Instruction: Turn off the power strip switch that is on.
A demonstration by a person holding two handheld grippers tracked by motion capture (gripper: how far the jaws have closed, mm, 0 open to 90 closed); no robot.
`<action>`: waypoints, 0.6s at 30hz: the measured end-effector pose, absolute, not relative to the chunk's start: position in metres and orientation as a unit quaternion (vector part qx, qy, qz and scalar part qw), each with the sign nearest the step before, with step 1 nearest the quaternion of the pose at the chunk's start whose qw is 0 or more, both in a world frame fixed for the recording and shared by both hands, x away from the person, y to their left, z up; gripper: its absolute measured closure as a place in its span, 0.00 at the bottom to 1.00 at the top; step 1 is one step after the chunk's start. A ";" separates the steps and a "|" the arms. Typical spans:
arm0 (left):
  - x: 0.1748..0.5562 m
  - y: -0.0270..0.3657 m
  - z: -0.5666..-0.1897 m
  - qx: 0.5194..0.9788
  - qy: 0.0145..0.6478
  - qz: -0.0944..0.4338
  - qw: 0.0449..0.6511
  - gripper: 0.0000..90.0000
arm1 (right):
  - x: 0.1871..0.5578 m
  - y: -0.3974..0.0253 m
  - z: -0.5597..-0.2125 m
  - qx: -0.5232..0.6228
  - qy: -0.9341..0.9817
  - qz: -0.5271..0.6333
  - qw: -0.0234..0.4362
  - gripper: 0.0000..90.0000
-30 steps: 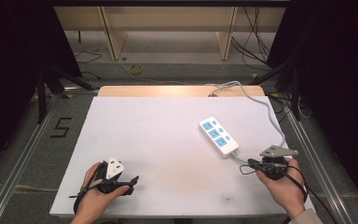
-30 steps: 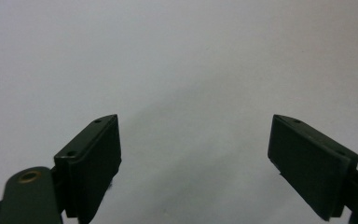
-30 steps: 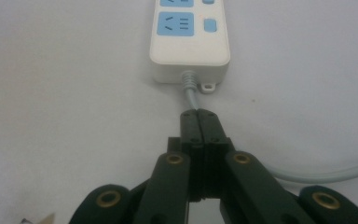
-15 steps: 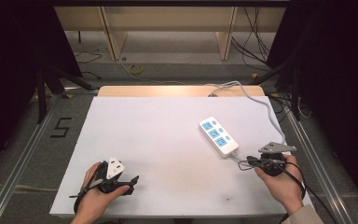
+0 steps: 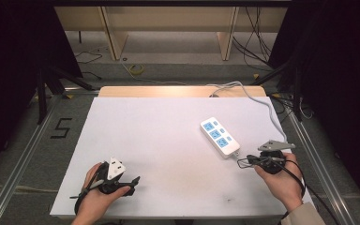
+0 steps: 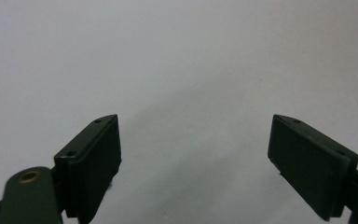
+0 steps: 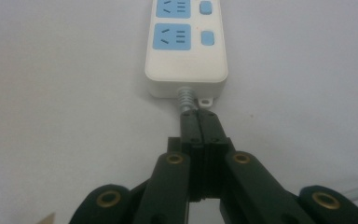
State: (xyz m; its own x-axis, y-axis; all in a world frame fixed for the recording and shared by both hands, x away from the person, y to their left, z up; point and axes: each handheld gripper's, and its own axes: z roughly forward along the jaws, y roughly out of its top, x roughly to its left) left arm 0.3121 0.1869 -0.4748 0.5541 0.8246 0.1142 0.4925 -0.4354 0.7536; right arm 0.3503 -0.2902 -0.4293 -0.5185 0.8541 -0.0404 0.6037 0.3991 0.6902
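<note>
Power strip [image 5: 220, 138] lies flat on the white tabletop [image 5: 168, 140], off to your right side, its blue sockets facing up and its pale cord [image 5: 262, 108] running away over the far edge. Your right gripper [image 7: 199, 122] is right at the near end of it, jaws pressed fully together, tips touching the ribbed cord collar [image 7: 185, 100] that leaves the housing. Whether they pinch the cord itself or just meet in front of it, you can't tell from here. In the high view that right gripper [image 5: 251, 161] sits just beside the strip's near corner.

Your left gripper [image 6: 193, 149] hangs wide open over bare tabletop, nothing between the jaws, well apart from the strip; from above it [image 5: 131, 180] rests low at the near left.

Expect a light, rigid plastic body, smooth enough to slide on this surface. The cord is stiff and will tug back, so the strip may swivel. Grip across the narrow sides of the housing rather than the collar.
</note>
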 end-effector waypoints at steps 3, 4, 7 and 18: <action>0.312 0.187 -0.475 0.812 0.406 0.242 0.343 0.19 | 0.351 -0.289 -0.429 0.448 0.813 0.315 0.199 1.00; 0.312 0.187 -0.475 0.812 0.406 0.242 0.343 0.19 | 0.352 -0.289 -0.428 0.447 0.813 0.315 0.199 1.00; 0.312 0.187 -0.475 0.812 0.405 0.242 0.343 0.19 | 0.353 -0.288 -0.428 0.448 0.813 0.314 0.199 1.00; 0.312 0.187 -0.475 0.812 0.406 0.241 0.343 0.19 | 0.358 -0.285 -0.427 0.447 0.814 0.312 0.197 1.00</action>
